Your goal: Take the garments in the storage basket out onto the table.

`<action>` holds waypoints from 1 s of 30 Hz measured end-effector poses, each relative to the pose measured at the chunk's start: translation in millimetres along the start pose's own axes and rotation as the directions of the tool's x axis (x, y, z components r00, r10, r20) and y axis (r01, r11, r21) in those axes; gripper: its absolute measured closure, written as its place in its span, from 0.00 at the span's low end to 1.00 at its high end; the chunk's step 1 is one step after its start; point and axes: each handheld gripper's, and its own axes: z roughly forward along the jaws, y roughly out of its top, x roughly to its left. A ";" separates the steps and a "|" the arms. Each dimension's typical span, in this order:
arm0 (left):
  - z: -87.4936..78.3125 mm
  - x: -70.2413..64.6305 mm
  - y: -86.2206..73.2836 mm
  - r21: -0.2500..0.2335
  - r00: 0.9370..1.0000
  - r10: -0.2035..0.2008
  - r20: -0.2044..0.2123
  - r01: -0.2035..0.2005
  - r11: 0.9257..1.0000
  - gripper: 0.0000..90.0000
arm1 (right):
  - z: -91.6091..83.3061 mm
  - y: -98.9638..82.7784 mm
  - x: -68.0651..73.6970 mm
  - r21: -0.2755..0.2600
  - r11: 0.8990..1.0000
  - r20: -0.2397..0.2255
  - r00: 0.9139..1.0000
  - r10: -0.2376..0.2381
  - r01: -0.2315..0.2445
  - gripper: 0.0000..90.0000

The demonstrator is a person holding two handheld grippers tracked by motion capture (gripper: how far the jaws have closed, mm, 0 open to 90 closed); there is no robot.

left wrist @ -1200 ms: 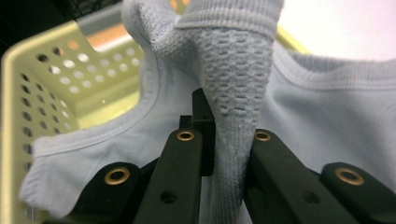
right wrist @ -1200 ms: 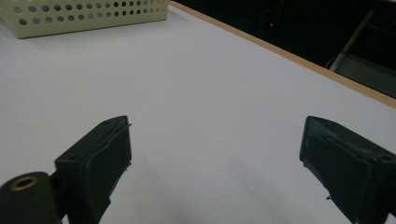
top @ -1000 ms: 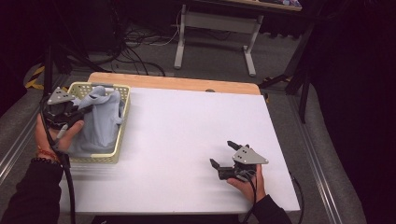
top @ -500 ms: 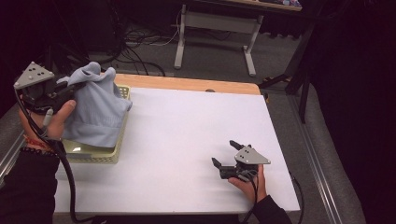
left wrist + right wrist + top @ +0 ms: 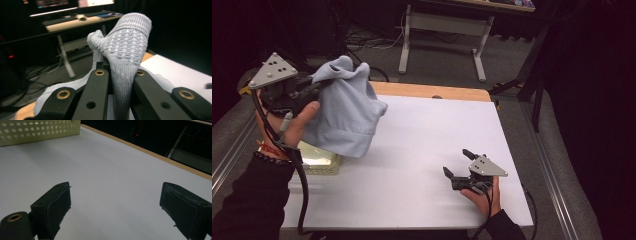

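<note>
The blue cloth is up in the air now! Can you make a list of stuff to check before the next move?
1. Left tongs pinched on the light blue knitted cloth: ok, its fold sits clamped between the black jaws.
2. Cloth lifted out of the yellow basket: ok, though its lower edge hangs just over the basket.
3. Right tongs open and empty: ok, jaws stand wide apart.
4. White table free between basket and right tongs: ok.
5. Anything else left in the basket: cannot tell, cloth and hand cover it.

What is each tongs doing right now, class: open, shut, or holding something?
Left tongs: shut on the garment.
Right tongs: open, holding nothing.
</note>
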 end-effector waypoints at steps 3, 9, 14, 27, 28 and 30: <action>8.7 -16.4 1.6 -0.004 0.999 0.012 0.050 -0.012 1.000 0.98 | -2.2 0.7 -1.4 -0.009 1.000 0.012 1.000 0.006 -0.006 0.12; 28.4 -49.3 -0.6 0.013 0.990 0.045 0.132 -0.047 0.999 0.98 | -6.8 1.3 -4.3 -0.019 1.000 0.018 1.000 0.010 -0.010 0.12; 46.6 -77.6 -4.9 0.029 0.981 0.071 0.180 -0.078 0.997 0.98 | -11.3 1.9 -5.8 -0.026 1.000 0.023 1.000 0.008 -0.008 0.12; 88.9 -124.4 -22.9 0.073 0.963 0.087 0.256 -0.109 0.991 0.98 | -27.0 2.7 -13.8 -0.057 0.998 0.047 0.999 0.028 -0.025 0.12; 91.8 -127.2 -24.9 0.079 0.961 0.090 0.261 -0.114 0.990 0.98 | -27.9 2.9 -14.3 -0.058 0.998 0.043 0.999 0.032 -0.029 0.13; 101.3 -135.7 -33.1 0.100 0.957 0.084 0.276 -0.116 0.988 0.98 | -29.6 3.5 -15.9 -0.062 0.998 0.044 0.999 0.032 -0.029 0.13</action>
